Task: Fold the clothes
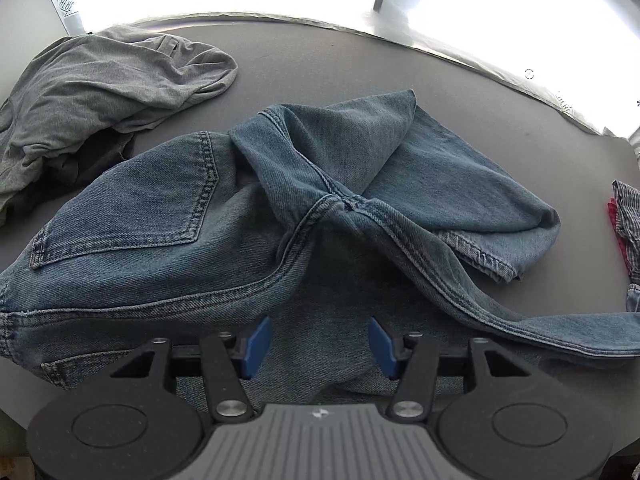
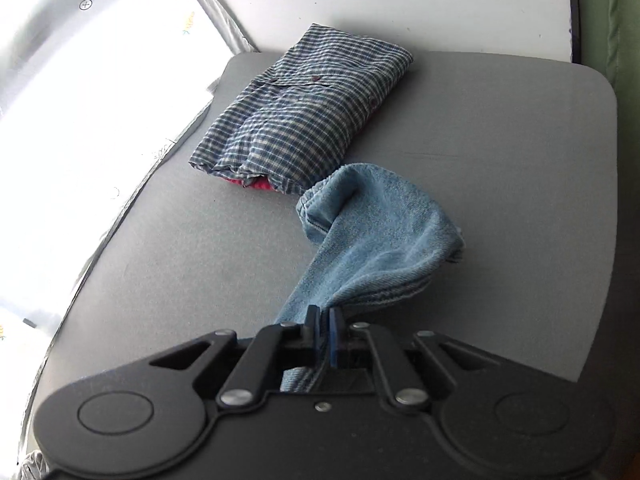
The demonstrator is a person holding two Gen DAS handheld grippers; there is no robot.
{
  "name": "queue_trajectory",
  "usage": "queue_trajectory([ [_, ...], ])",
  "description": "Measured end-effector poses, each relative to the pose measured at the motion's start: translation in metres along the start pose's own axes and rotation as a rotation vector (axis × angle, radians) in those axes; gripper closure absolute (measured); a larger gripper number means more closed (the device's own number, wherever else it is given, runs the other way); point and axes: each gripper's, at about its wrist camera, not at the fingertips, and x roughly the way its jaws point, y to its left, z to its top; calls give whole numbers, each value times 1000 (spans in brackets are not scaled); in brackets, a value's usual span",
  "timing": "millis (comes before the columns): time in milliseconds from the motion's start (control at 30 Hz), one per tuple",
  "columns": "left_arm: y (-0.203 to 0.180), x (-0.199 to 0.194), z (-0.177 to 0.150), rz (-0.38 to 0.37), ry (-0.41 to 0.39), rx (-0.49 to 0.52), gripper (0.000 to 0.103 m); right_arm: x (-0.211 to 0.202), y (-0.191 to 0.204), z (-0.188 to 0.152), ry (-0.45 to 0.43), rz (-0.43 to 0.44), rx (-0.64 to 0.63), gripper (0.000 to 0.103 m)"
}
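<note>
A pair of blue jeans (image 1: 160, 232) lies crumpled across the grey table (image 1: 320, 64), back pocket up at the left and one leg folded over toward the right. My left gripper (image 1: 320, 344) hovers low over the seat of the jeans. Its blue pads (image 1: 256, 344) stand apart with denim lying between and under them, not pinched. In the right wrist view, my right gripper (image 2: 325, 320) is shut on a bunched end of the jeans (image 2: 380, 240), and the lighter inner side of the cloth fans out ahead of the fingers.
A crumpled grey shirt (image 1: 100, 92) lies at the back left of the table. A folded blue plaid shirt (image 2: 304, 112) sits on something red (image 2: 256, 184) near the table's far edge (image 2: 224, 80), just beyond the held denim. Bright white floor lies past the table.
</note>
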Motion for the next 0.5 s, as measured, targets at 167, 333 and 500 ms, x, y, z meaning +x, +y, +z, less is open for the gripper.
queue_trajectory([
  [167,13,-7,12,5,-32,-14,48,17,100,53,-114,42,-235,96],
  [333,22,-15,22,15,-77,-1,47,20,169,67,-181,78,-349,78],
  [500,17,-2,25,-23,-67,13,46,3,150,41,-156,70,-308,73],
])
